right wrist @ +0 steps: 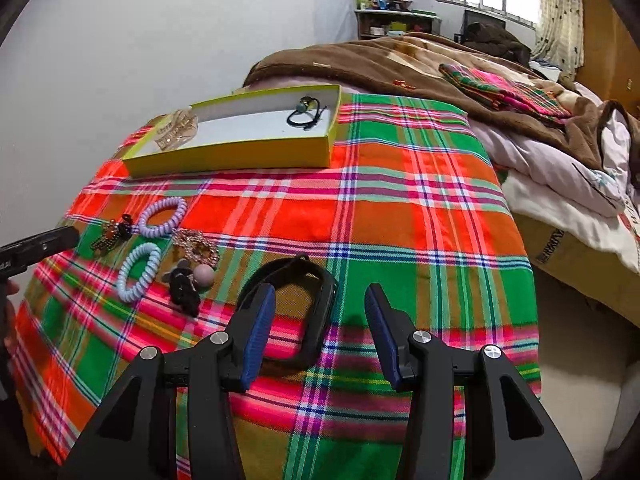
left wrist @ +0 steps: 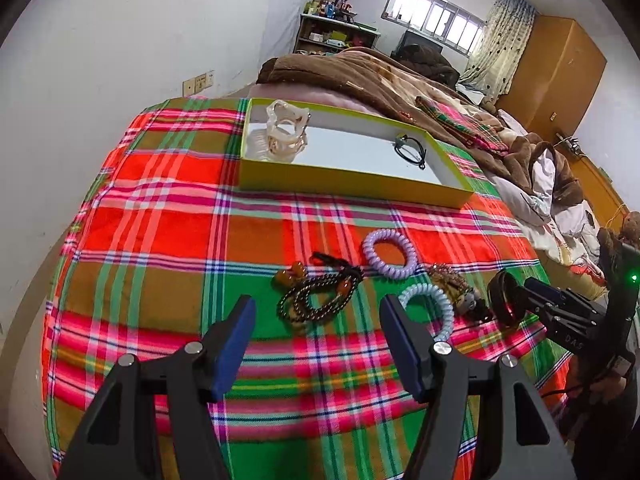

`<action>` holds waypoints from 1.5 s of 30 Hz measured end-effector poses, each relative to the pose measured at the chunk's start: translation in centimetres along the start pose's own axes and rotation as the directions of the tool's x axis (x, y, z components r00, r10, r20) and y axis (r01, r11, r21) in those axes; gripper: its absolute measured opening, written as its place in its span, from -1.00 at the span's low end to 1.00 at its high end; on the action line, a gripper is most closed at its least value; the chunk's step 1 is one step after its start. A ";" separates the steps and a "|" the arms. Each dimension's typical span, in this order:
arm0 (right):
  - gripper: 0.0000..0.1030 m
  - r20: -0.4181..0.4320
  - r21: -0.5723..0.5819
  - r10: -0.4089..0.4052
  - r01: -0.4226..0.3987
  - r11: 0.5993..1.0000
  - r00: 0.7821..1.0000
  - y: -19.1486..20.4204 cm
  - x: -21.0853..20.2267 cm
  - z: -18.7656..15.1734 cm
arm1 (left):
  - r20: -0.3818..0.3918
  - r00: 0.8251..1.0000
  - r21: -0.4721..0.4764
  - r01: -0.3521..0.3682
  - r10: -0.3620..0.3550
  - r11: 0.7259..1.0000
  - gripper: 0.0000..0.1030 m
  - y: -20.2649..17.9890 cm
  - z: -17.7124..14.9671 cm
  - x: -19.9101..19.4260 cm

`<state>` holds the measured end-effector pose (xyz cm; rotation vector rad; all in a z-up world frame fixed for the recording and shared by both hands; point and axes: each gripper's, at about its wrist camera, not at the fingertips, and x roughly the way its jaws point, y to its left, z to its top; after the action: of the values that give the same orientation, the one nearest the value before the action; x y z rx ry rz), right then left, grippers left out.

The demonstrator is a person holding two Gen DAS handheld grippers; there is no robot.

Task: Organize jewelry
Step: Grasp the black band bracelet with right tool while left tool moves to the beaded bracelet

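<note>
A yellow-green tray (left wrist: 344, 182) (right wrist: 224, 156) on the plaid cloth holds a clear hair claw (left wrist: 286, 128) and a black hair tie (left wrist: 410, 148) (right wrist: 306, 114). On the cloth lie a dark bead bracelet (left wrist: 316, 300), a purple coil tie (left wrist: 390, 256) (right wrist: 162, 216), a blue coil tie (left wrist: 430, 308) (right wrist: 138, 270), a rhinestone clip (right wrist: 198, 246) and a black wristband (right wrist: 294, 312) (left wrist: 506, 298). My left gripper (left wrist: 316, 320) is open over the bead bracelet. My right gripper (right wrist: 320, 312) is open, its jaws straddling the wristband's right side.
A black bow with a grey ball (right wrist: 192, 280) lies left of the wristband. A brown blanket (right wrist: 380, 60) and a folded plaid cloth (right wrist: 508, 88) lie behind the tray. The bed edge (right wrist: 528, 280) drops off at the right.
</note>
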<state>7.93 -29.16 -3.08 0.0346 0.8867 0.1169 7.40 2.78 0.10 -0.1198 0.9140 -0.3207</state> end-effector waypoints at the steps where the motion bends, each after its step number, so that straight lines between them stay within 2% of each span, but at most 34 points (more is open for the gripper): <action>1: -0.08 -0.001 -0.002 -0.016 0.016 1.000 1.000 0.1 0.0 -0.1 | -0.001 1.000 -0.005 -0.002 0.002 1.000 0.29 0.1 -0.1 0.0; 8: -0.12 -0.006 -0.051 -0.048 0.048 0.998 0.999 1.5 0.4 -0.7 | -0.007 1.000 -0.018 -0.020 0.020 1.000 0.29 0.8 -1.0 0.0; 10: -0.24 -0.009 -0.054 -0.045 0.044 0.998 0.999 1.7 0.5 -0.9 | -0.010 1.000 -0.018 -0.025 0.025 1.000 0.29 0.9 -1.2 0.1; 12: -0.27 -0.011 -0.058 -0.072 0.071 0.996 0.997 1.8 0.6 -1.0 | -0.012 1.000 -0.019 -0.028 0.028 0.999 0.29 1.0 -1.2 0.1; 14: -0.47 -0.012 -0.059 -0.071 0.070 0.996 0.997 1.8 0.7 -1.0 | -0.012 1.000 -0.021 -0.029 0.029 0.999 0.29 1.1 -1.3 0.1; 18: -0.72 -0.009 -0.064 -0.085 0.085 0.994 0.996 1.8 0.6 -1.0 | -0.023 0.999 -0.017 -0.037 0.036 0.999 0.29 1.2 -1.2 0.5; 23: -0.76 -0.003 -0.058 -0.075 0.075 0.996 0.997 1.7 0.6 -0.8 | -0.031 0.999 -0.005 -0.040 0.040 0.999 0.29 1.0 -1.0 1.0; 32: -0.76 0.032 -0.037 -0.064 0.066 0.997 0.997 1.2 -0.2 -0.4 | -0.026 0.999 0.097 -0.033 0.035 0.995 0.29 -1.1 0.0 1.7; 39: -0.76 0.053 -0.028 -0.058 0.060 0.998 0.997 0.8 -0.6 0.0 | -0.021 1.000 0.186 0.022 -0.019 0.982 0.28 -2.7 0.3 2.1; 42: -0.76 0.055 -0.029 -0.052 0.053 0.998 0.997 0.9 -0.5 0.0 | -0.026 0.999 0.197 0.050 -0.046 0.979 0.13 -3.2 0.5 2.5; 45: -0.75 0.059 -0.028 -0.048 0.049 0.998 0.997 0.8 -0.6 0.0 | -0.037 0.999 0.216 0.043 -0.036 0.975 0.00 -3.5 0.4 3.0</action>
<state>7.52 -28.38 -2.58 -0.0105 0.8270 0.0831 8.64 -1.54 -1.03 0.0687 0.9041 -0.4586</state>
